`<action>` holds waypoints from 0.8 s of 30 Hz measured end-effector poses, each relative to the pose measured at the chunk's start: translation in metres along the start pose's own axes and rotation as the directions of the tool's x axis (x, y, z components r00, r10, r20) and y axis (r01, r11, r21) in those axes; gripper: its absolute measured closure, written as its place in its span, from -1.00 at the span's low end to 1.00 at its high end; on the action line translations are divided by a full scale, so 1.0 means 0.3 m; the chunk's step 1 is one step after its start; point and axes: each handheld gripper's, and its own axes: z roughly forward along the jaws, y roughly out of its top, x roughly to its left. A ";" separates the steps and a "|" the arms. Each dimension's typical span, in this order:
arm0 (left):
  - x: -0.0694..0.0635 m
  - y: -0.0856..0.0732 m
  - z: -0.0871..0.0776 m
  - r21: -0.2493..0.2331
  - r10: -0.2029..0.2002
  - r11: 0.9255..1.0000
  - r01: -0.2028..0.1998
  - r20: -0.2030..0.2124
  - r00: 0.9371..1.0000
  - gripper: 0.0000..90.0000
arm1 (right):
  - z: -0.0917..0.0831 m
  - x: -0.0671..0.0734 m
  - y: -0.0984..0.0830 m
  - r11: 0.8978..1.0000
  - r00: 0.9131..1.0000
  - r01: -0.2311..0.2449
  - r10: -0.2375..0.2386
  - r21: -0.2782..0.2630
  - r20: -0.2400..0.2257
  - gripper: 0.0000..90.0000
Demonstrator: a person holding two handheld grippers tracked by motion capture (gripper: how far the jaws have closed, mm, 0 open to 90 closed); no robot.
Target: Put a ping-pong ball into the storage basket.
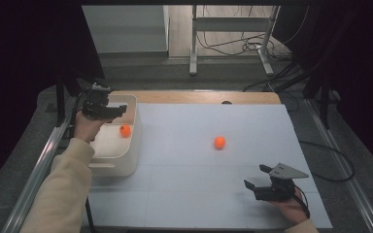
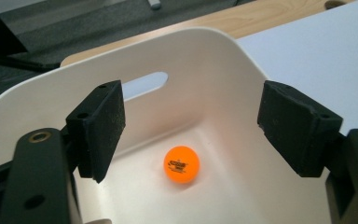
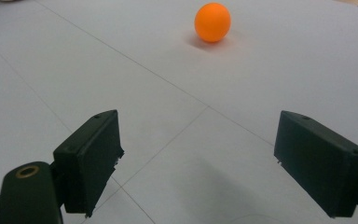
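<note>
White table [image 1: 189, 194]: orange ball [image 2: 181, 164] inside bin [image 2: 223, 70]

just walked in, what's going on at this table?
A person holds a gripper in each hand. The left gripper hangs open over a white bin, with one orange ball lying loose on the bin's floor below it. A second orange ball sits on the white mat; the right gripper, open, points toward it.
</note>
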 end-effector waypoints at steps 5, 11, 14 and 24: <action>-0.009 0.003 -0.014 -0.018 -0.001 1.000 0.002 0.022 1.000 -0.51 | 0.001 0.001 0.000 1.000 1.000 0.000 0.000 0.001 -0.001 -0.66; -0.022 0.006 -0.041 -0.072 -0.003 0.997 0.008 0.078 0.997 -0.56 | 0.000 0.000 0.000 1.000 1.000 -0.002 0.002 0.000 0.000 -0.66; -0.044 0.010 -0.061 -0.103 0.008 0.995 0.004 0.115 0.993 -0.59 | 0.000 -0.001 0.002 1.000 1.000 -0.002 0.002 0.000 0.001 -0.66; -0.093 0.021 -0.100 -0.156 0.022 0.988 0.008 0.193 0.981 -0.61 | 0.003 -0.004 0.003 1.000 1.000 -0.007 0.007 -0.004 0.004 -0.66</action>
